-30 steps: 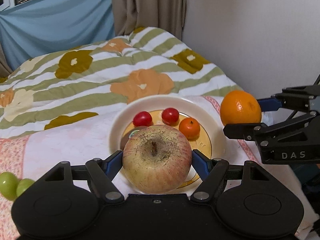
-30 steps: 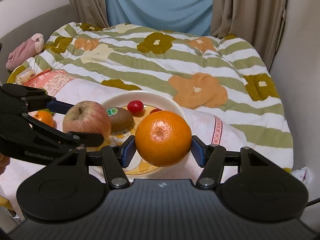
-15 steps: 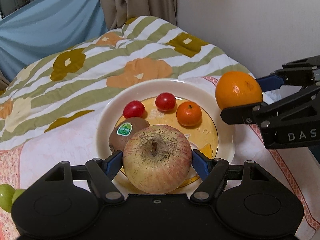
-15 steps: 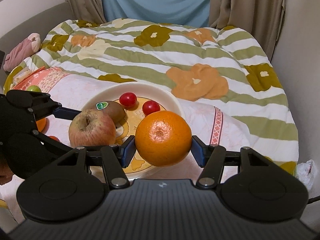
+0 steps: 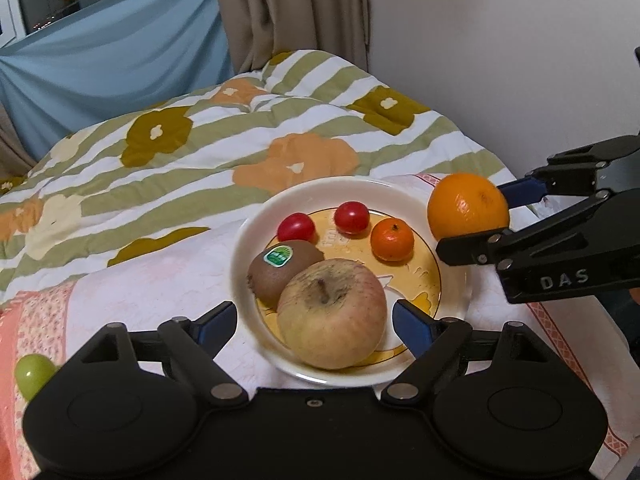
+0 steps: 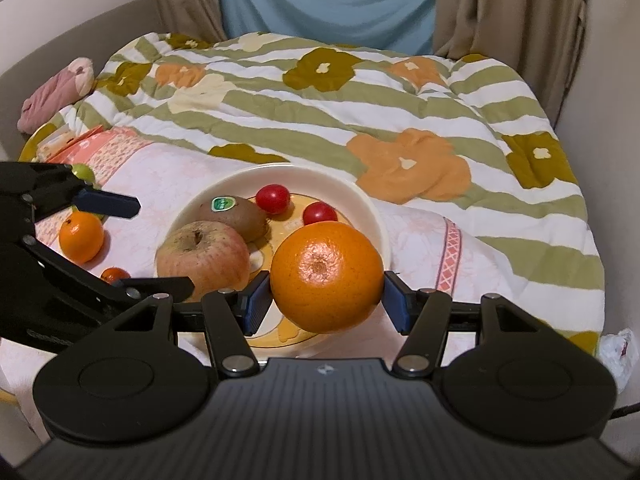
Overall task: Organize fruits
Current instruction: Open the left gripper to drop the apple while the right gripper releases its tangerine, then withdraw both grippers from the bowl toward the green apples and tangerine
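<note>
Left wrist view: left hand-held gripper [image 5: 313, 322] spread wide, blue pads clear of the apple [image 5: 331, 314] on both sides. Apple sits on the near part of the plate [image 5: 456, 296], straight ahead between the fingers, stem up. Kiwi [image 5: 282, 270] with green sticker touches the apple just beyond it, to the left. Two cherry tomatoes [image 5: 296, 228] [image 5: 351, 218] lie further ahead; small mandarin [image 5: 391, 239] ahead and to the right, apart from the apple. Plate rests on a pink-white cloth [image 5: 160, 280] over a floral striped quilt [image 5: 200, 160] on the bed. Green grape [image 5: 34, 370] lies on the cloth, well off to the left, close to the gripper body.

Right hand-held gripper [image 5: 494, 216] enters from the right, clamped on the large orange [image 5: 467, 205], which hangs beside the plate's far right rim.

Right wrist view: right hand-held gripper [image 6: 323, 298] has both blue pads pressed against the orange [image 6: 326, 276], held above the near right edge of the plate [image 6: 372, 216]. Apple [image 6: 202, 260] and kiwi [image 6: 234, 216] lie ahead to the left on the plate; tomatoes [image 6: 273, 199] [image 6: 319, 213] just beyond the orange. Left hand-held gripper [image 6: 164, 244] shows at the left, fingers apart. Beyond it on the cloth: a second mandarin [image 6: 81, 236], a small red-orange fruit [image 6: 114, 275] partly hidden, a grape [image 6: 82, 171].
</note>
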The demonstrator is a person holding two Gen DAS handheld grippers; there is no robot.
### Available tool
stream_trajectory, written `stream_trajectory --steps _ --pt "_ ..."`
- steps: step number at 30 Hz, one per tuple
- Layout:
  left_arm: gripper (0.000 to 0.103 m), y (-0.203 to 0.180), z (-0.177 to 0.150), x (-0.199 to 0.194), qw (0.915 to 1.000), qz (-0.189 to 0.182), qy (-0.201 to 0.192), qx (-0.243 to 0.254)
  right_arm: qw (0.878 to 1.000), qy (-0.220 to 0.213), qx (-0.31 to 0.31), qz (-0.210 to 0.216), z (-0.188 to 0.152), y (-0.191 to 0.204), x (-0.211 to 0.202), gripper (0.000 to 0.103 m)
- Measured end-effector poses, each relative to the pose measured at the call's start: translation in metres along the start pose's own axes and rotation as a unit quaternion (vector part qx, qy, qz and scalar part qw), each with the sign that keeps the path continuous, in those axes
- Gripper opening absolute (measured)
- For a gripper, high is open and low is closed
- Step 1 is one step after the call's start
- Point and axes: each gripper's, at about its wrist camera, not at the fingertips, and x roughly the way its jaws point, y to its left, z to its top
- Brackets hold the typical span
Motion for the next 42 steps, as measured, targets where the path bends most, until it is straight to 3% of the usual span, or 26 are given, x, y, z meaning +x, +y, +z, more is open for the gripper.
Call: stream_trajectory --steps 10,16,17,19,21,35,42 --pt "0.088 0.013 -0.002 -0.021 0.9996 0.018 -0.009 -0.022 0.998 0.011 -0.057 0.037 -0.011 0.018 0.027 0.074" --pt "0.088 0.016 -0.007 -0.021 0.9994 0.026 -0.003 -0.025 0.997 0.014 -0.069 0.035 -0.013 0.023 0.034 0.076" --pt "0.088 0.016 -0.007 -0.021 0.9993 0.026 -0.002 -0.027 0.997 0.016 -0.070 0.030 -0.013 0.024 0.035 0.077" --pt "0.088 0.016 -0.009 -0.023 0.9991 0.026 -0.003 -0.033 0.997 0.015 -0.073 0.023 -0.013 0.025 0.034 0.095" --pt "0.088 0.018 -0.009 -0.025 0.9990 0.026 -0.004 -0.038 0.997 -0.001 -0.075 0.010 -0.013 0.026 0.029 0.103" --pt "0.088 0.024 -0.014 -0.061 0.9986 0.030 -0.034 -0.027 0.997 -0.047 -0.056 -0.012 -0.005 0.039 -0.016 0.103" --pt "0.088 0.044 -0.019 -0.100 0.9971 0.033 -0.061 -0.031 0.997 -0.063 -0.030 -0.040 0.009 0.064 -0.052 0.103"
